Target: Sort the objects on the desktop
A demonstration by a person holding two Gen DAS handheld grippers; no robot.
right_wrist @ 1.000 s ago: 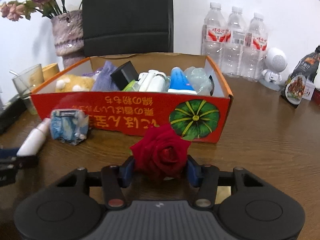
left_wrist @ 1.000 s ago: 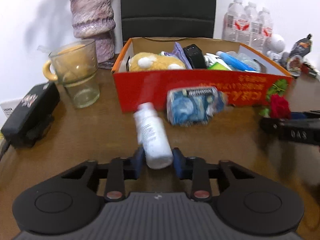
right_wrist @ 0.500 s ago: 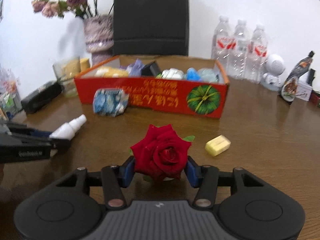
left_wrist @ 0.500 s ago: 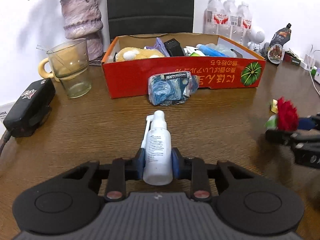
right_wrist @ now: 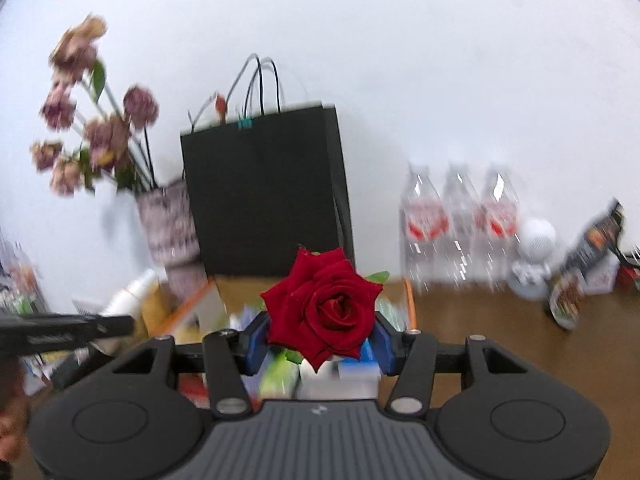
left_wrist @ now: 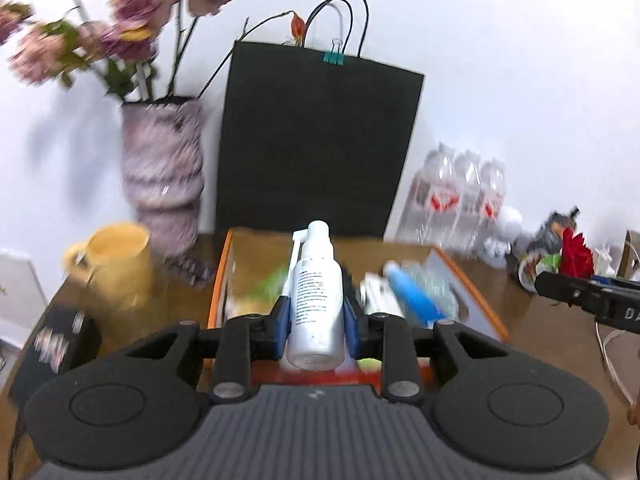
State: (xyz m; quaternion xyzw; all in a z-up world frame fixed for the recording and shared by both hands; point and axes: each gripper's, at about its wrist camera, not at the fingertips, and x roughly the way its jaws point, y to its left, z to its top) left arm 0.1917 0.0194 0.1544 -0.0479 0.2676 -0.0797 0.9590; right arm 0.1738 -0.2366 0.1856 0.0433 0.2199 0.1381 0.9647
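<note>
Your left tool [left_wrist: 316,326] is clamping the white plastic spray bottle [left_wrist: 317,300], nozzle pointing away, over the orange cardboard box [left_wrist: 219,280] at lower centre; your right tool [right_wrist: 319,342] is gripping the red rose [right_wrist: 322,312].

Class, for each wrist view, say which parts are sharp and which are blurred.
Left wrist view: the spray bottle and left gripper are sharp, the vase and box smeared. Right wrist view: the rose is crisp, the water bottles streaked.
</note>
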